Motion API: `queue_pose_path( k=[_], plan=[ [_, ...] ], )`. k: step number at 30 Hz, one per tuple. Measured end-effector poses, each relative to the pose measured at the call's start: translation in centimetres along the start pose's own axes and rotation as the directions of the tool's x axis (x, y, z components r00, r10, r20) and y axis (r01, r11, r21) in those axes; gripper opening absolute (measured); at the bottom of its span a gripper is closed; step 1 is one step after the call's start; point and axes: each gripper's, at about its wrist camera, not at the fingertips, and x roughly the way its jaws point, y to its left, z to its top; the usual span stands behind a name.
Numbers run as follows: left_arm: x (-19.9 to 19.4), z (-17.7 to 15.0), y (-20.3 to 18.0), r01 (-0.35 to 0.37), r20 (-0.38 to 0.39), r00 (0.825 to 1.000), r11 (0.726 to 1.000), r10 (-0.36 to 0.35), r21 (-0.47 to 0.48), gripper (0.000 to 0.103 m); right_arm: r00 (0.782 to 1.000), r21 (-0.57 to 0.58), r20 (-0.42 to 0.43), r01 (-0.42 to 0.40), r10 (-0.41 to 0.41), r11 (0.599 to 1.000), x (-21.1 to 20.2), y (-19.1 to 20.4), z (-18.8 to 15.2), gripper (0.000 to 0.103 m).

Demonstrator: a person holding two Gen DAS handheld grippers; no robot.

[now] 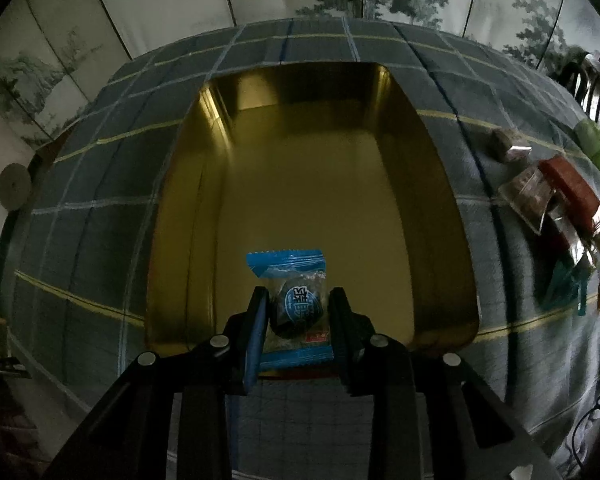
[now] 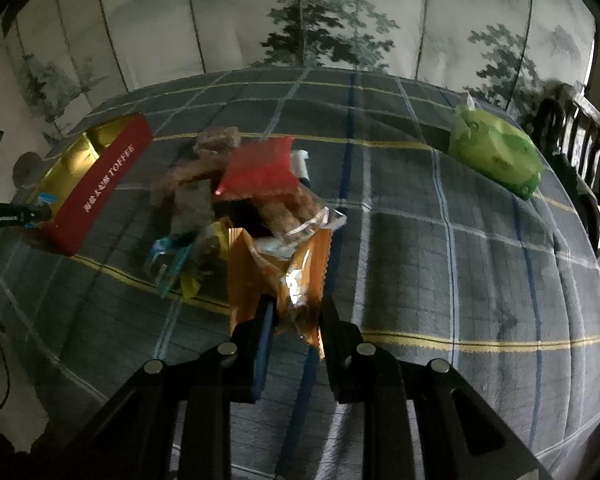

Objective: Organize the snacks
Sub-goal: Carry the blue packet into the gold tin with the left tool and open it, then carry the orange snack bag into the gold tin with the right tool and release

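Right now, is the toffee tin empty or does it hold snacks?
Empty: the tin's gold floor is bare; the blue snack sits clamped in the left gripper.

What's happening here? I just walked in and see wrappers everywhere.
A person is sorting snacks with two handheld grippers. The left gripper holds a blue wrapped candy over the near end of the gold-lined toffee tin, whose inside looks otherwise bare. The right gripper is clamped on an orange packet at the edge of the snack pile on the plaid cloth.
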Motion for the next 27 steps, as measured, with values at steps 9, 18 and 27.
queue_pose_path(
  k=[9,18,27],
  plan=[
    [-0.2,-0.1,0.3,0.010,0.011,1.000,1.000,-0.010,-0.009,0.053,0.999,-0.042,0.013,-0.047,0.048,0.998,-0.3,2.8,1.1,0.023],
    [-3.5,0.0,1.2,0.075,0.105,0.992,0.995,-0.068,-0.066,0.064,0.995,-0.116,0.019,-0.096,0.099,0.989,0.1,6.4,2.9,0.023],
    [-6.9,-1.0,5.0,0.053,0.167,0.986,0.979,-0.020,-0.196,0.068,0.983,-0.217,0.045,-0.162,0.175,0.963,0.3,11.7,6.2,0.023]
  ],
)
